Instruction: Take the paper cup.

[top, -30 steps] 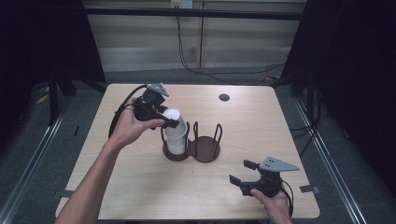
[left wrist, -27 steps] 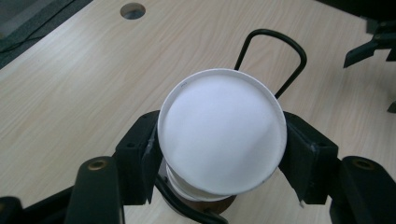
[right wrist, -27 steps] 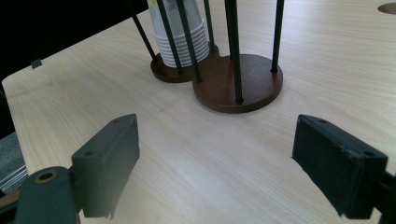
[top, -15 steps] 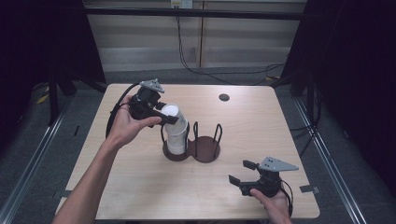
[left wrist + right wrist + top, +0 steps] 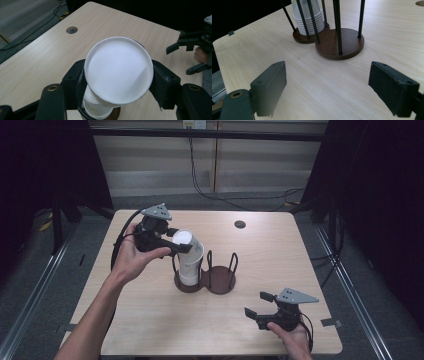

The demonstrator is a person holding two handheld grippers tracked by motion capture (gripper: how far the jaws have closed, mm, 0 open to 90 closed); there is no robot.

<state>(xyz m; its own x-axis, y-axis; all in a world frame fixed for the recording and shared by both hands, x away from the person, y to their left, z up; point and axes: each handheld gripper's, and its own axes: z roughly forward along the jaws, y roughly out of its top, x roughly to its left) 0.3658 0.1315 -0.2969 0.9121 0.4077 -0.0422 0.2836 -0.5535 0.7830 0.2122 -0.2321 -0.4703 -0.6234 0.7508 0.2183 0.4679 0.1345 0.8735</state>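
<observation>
My left tongs (image 5: pixel 186 246) pinch the top paper cup (image 5: pixel 183 240), upside down, white base up, both pads pressed on its sides just under the base rim. In the left gripper view the cup (image 5: pixel 118 70) sits between the two black jaws, tilted a bit, its round base facing the camera, and the rest of the stack of cups (image 5: pixel 96 110) shows right below it, the held cup partly off the stack but overlapping it. The stack (image 5: pixel 189 267) stands in the left ring of the dark brown cup holder (image 5: pixel 220 280), inside its thin black upright rods; the right ring has bare wood base. Holder is mid-counter, on the light wood counter (image 5: pixel 150 320). My left hand (image 5: pixel 132 257) wraps the gripper body from below, cable looping back off the left side. My right tongs (image 5: pixel 255 305) are spread wide with nothing between them, low over the near right part of the counter, well apart from the holder, right hand (image 5: pixel 290 337) at the bottom edge. In the right gripper view the two pads stand far apart over bare wood, and ahead I see the holder (image 5: pixel 339 42) with the nested cup rims (image 5: pixel 309 22) in the far ring. Small round hole (image 5: pixel 240 224) in the counter at the far side, right of the cups. Dark floor and cables beyond the far edge.
</observation>
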